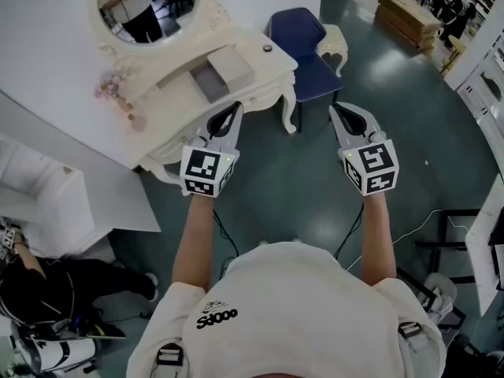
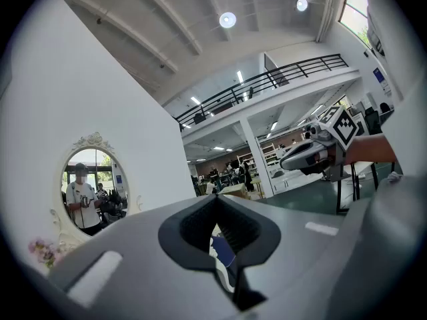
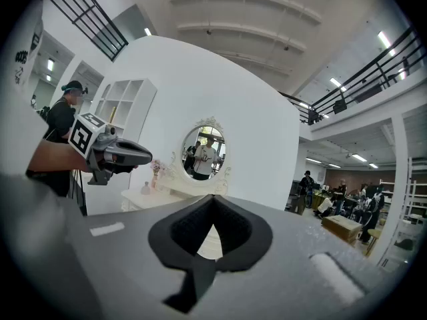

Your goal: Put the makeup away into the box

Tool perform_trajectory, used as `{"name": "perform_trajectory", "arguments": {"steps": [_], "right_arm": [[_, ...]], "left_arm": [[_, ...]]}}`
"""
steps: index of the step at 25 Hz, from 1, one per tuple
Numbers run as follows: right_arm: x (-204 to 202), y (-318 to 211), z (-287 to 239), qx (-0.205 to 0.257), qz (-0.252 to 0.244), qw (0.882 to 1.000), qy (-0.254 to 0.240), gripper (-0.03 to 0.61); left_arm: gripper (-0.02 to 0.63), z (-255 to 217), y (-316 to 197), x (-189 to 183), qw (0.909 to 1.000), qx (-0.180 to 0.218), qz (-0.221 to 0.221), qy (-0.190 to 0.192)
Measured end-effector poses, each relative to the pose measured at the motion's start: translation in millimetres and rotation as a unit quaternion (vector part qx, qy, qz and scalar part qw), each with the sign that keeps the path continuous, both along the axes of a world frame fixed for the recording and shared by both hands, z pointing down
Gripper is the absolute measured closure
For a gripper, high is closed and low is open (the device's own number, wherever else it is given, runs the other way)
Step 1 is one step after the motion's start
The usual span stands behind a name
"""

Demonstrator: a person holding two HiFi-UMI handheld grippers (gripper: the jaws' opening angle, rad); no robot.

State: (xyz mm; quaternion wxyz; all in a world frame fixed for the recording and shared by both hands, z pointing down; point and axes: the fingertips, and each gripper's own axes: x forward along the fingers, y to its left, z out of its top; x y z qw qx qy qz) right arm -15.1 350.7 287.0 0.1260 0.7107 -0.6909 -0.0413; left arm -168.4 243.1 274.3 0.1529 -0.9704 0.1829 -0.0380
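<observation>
Head view: the left hand-held gripper (image 1: 235,107) and the right hand-held gripper (image 1: 335,107) hover over the floor, both with jaws together and empty. The grey box (image 1: 211,79) lies mid-bench (image 1: 264,68), with its long axis toward the near edge.
Left gripper view: the jaws are closed, and the mirror (image 2: 93,189) is at the left.
Right gripper view: the jaws are closed and face the bench.

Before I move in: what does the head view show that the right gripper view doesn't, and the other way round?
Head view only: the blue chair beside the dressing table, the open grey compartment in the tabletop, and the right gripper seen from outside, jaws together and empty. Right gripper view only: the white shelf unit at the left and the balcony railing overhead. Both: the dressing table with its oval mirror and pink flowers, and the left gripper, also shut.
</observation>
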Motion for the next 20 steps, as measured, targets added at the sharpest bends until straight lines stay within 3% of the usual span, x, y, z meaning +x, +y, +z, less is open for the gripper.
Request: {"name": "perform_trajectory", "arguments": {"steps": [20], "right_arm": [[67, -26, 9, 0.026, -0.021, 0.999, -0.032, 0.577]], "left_arm": [[0.595, 24, -15, 58, 0.9995, -0.026, -0.014, -0.005]]}}
